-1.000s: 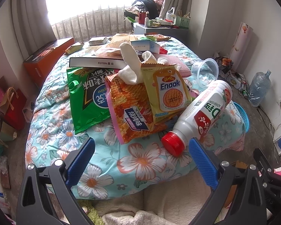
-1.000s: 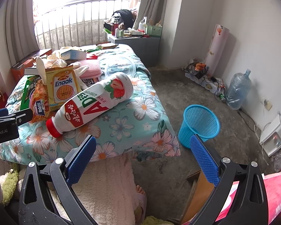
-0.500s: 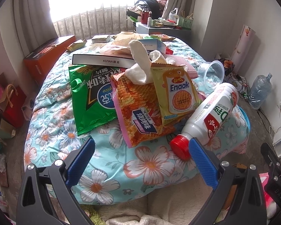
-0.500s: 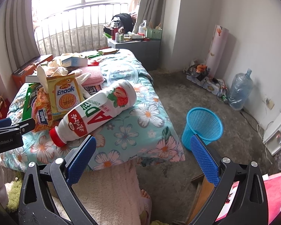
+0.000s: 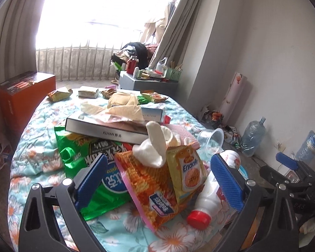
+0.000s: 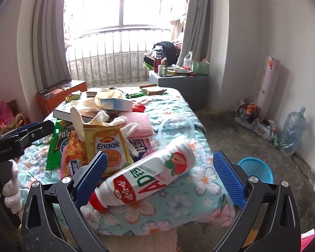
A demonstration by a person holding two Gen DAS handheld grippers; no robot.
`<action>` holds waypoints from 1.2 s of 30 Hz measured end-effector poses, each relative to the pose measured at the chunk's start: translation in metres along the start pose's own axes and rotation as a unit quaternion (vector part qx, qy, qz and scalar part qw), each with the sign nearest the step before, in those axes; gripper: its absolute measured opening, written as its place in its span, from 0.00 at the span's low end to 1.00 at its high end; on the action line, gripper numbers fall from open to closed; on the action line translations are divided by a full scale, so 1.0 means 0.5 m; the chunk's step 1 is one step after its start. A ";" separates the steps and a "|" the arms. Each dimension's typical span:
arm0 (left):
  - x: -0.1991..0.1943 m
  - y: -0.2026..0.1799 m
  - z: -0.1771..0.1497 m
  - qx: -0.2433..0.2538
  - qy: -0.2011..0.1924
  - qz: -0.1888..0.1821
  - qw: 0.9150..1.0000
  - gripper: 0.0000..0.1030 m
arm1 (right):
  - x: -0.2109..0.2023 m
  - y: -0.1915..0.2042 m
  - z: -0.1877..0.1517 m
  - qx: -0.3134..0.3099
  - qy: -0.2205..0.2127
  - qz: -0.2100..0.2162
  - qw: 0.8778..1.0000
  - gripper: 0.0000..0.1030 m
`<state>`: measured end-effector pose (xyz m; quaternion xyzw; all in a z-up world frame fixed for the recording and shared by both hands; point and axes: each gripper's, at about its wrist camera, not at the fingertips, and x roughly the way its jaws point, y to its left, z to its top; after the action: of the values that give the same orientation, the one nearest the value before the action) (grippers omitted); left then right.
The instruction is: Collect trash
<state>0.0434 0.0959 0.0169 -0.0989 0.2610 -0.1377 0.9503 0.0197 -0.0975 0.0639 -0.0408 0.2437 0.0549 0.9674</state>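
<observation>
Trash lies piled on the flowered bed (image 5: 42, 159): a green snack bag (image 5: 94, 153), an orange noodle packet (image 5: 149, 184), a yellow Enaak packet (image 5: 189, 172) stuffed with white tissue (image 5: 155, 147), and a white bottle with a red cap (image 6: 149, 178) lying on its side. My left gripper (image 5: 159, 180) is open, level with the packets. My right gripper (image 6: 159, 176) is open, with the bottle between its blue pads. A blue trash basket (image 6: 256, 168) stands on the floor right of the bed.
A black book (image 5: 107, 128), a pink cloth (image 6: 138, 124), a clear plastic cup (image 6: 176, 128) and more wrappers lie farther back on the bed. An orange box (image 5: 25, 96) stands left, a cluttered grey cabinet (image 6: 178, 84) behind, a water jug (image 6: 292, 130) by the right wall.
Both grippers have dropped lower and moved closer to the bed. The packets and the bottle now sit between the fingers; nothing has been gripped.
</observation>
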 end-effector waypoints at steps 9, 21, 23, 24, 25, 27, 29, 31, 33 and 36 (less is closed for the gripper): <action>0.102 0.048 0.063 -0.030 0.025 -0.061 0.997 0.71 | 0.071 0.015 0.040 0.004 0.044 0.086 0.995 0.87; 0.180 0.067 0.057 -0.022 0.088 -0.124 0.988 0.22 | 0.215 0.105 0.091 -0.067 0.212 0.172 0.960 0.85; 0.180 0.065 0.059 -0.020 0.084 -0.129 0.988 0.19 | 0.238 0.111 0.093 -0.067 0.239 0.176 0.953 0.83; 0.178 0.063 0.058 -0.018 0.083 -0.131 0.988 0.17 | 0.247 0.114 0.093 -0.067 0.250 0.179 0.949 0.80; 0.178 0.064 0.059 -0.017 0.083 -0.133 0.988 0.16 | 0.255 0.117 0.094 -0.064 0.261 0.186 0.945 0.79; 0.178 0.064 0.059 -0.017 0.083 -0.136 0.987 0.12 | 0.268 0.124 0.094 -0.057 0.280 0.200 0.937 0.75; 0.176 0.066 0.059 -0.016 0.081 -0.137 0.987 0.10 | 0.277 0.132 0.094 -0.062 0.289 0.198 0.935 0.72; 0.176 0.069 0.060 -0.014 0.078 -0.135 0.988 0.08 | 0.284 0.135 0.093 -0.067 0.294 0.193 0.934 0.72; 0.174 0.071 0.062 -0.014 0.076 -0.133 0.988 0.07 | 0.296 0.135 0.092 -0.061 0.304 0.194 0.931 0.72; 0.172 0.076 0.067 -0.017 0.070 -0.131 0.989 0.05 | 0.308 0.138 0.088 -0.062 0.312 0.191 0.929 0.68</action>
<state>0.1399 0.1089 -0.0050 -0.1384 0.3140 -0.2630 0.9017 0.1661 -0.0111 0.0255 -0.0681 0.5328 0.2377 0.8093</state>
